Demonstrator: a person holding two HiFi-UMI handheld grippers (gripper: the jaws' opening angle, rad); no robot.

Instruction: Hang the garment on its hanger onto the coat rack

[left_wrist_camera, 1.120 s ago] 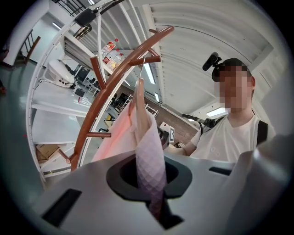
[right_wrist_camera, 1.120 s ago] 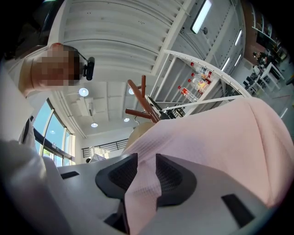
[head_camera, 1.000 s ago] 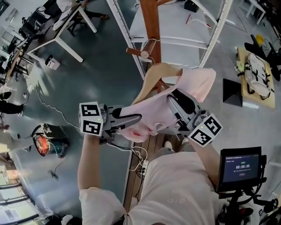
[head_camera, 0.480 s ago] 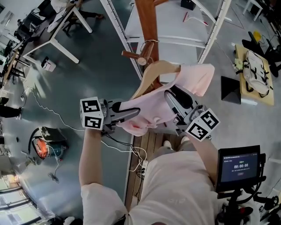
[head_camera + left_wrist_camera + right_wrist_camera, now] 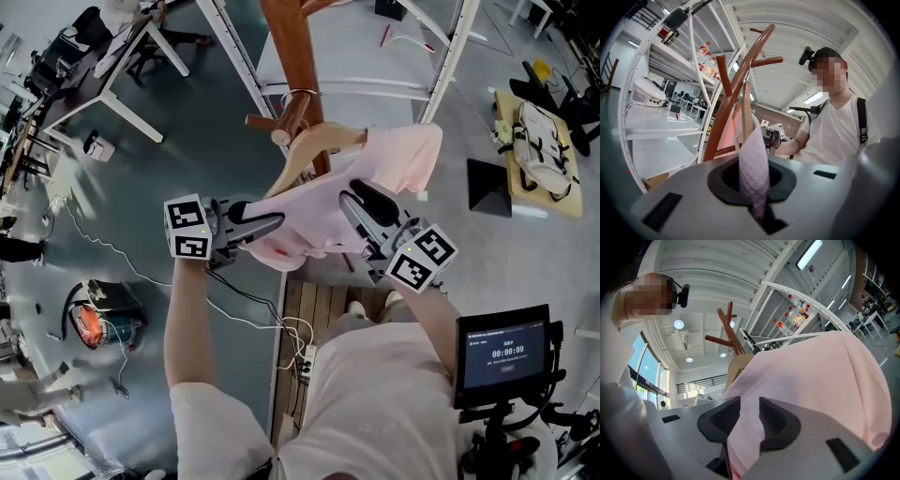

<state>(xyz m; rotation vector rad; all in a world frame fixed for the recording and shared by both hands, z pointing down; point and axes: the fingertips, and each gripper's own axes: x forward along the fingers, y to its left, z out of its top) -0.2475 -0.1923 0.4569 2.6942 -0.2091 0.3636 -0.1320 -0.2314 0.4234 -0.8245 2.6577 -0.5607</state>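
Brown coat rack (image 5: 295,56): the post stands just beyond both hands. One short peg (image 5: 265,123) juts toward the head view's left.
White shelf frame (image 5: 450,66): slanted tubes flank the post closely on both sides. Clearance looks tightest there, with open floor to the left and on the person's side.
Pink garment (image 5: 403,159): draped on the hanger and hanging between the grippers, just under the peg.
Wooden hanger (image 5: 319,145): the bare shoulder points up at the peg. Over the last second it has drawn nearer to the peg.
Left gripper (image 5: 267,223): jaws pinched together on a fold of the garment, as before.
Right gripper (image 5: 356,199): clamped on the garment's cloth, grip unchanged.
Wire hook (image 5: 298,94): looped at the peg beside the post. Whether it bears weight cannot be told.
Judgement: the hang is nearly complete. Confirm the hook is seated before letting go, then back out toward the person, clear of the tubes.
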